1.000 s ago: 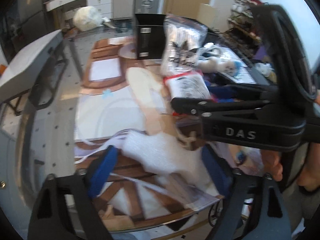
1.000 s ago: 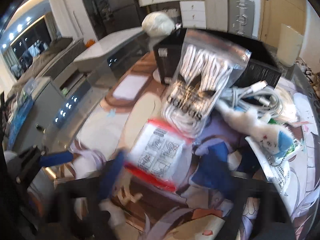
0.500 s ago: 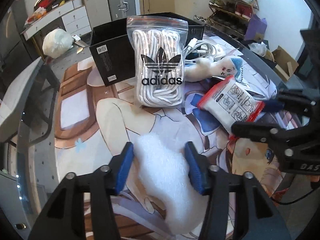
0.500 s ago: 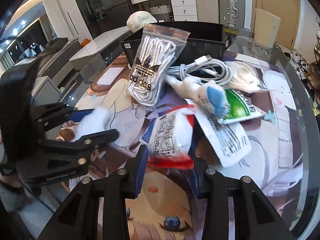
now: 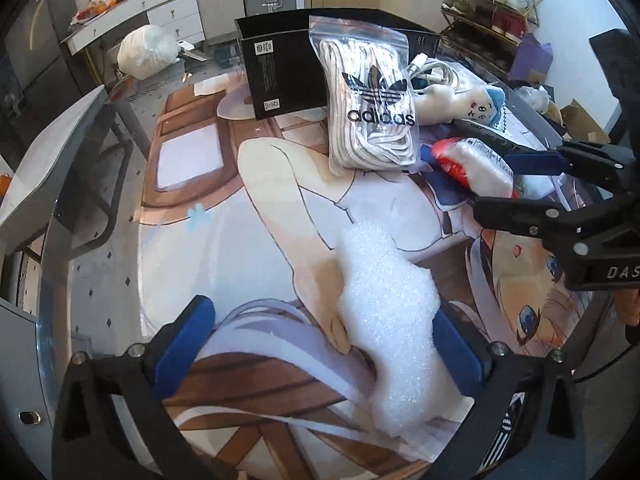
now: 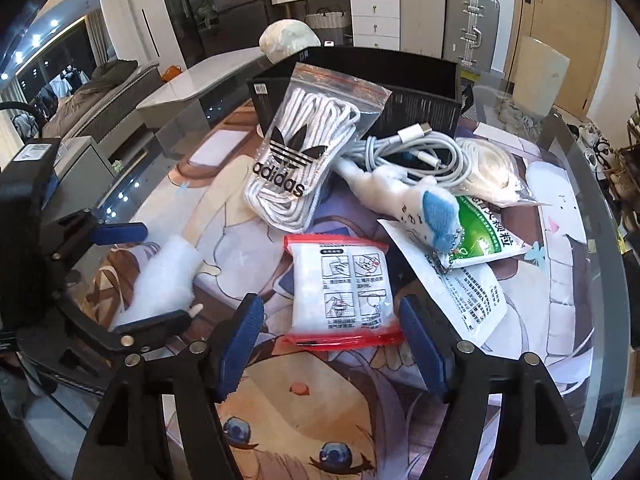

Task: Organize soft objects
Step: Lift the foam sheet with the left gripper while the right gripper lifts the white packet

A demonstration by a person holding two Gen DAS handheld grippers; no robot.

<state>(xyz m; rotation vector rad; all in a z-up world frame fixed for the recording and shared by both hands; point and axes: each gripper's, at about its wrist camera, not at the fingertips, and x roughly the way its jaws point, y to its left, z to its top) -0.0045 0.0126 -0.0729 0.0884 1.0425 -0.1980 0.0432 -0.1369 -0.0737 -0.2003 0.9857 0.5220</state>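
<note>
A white foam piece (image 5: 384, 320) lies on the printed mat (image 5: 260, 248) between the pads of my left gripper (image 5: 320, 344). Its jaws are opening wide; the left pad is well clear of the foam and the right pad is close beside it. The right wrist view shows the foam (image 6: 164, 280) and the left gripper (image 6: 136, 276) at the left. A white packet with red edges (image 6: 340, 292) lies flat between the pads of my right gripper (image 6: 330, 344). Those jaws are opening too, with a gap on the left side. In the left wrist view the packet (image 5: 476, 160) sits between the right gripper (image 5: 516, 184) fingers.
Behind lie a clear adidas bag of white laces (image 6: 296, 168), a black open box (image 6: 400, 80), a white plush toy with a blue head (image 6: 400, 196), a coiled white cable (image 6: 420, 152), a green sachet (image 6: 480, 232) and a white printed pouch (image 6: 460, 292). The glass table's rim (image 6: 592, 264) curves at right.
Both sets of jaws have spread. The left pads have let go of the foam, which now rests on the mat. The red-edged packet has gone from tilted between the right pads to lying flat.
</note>
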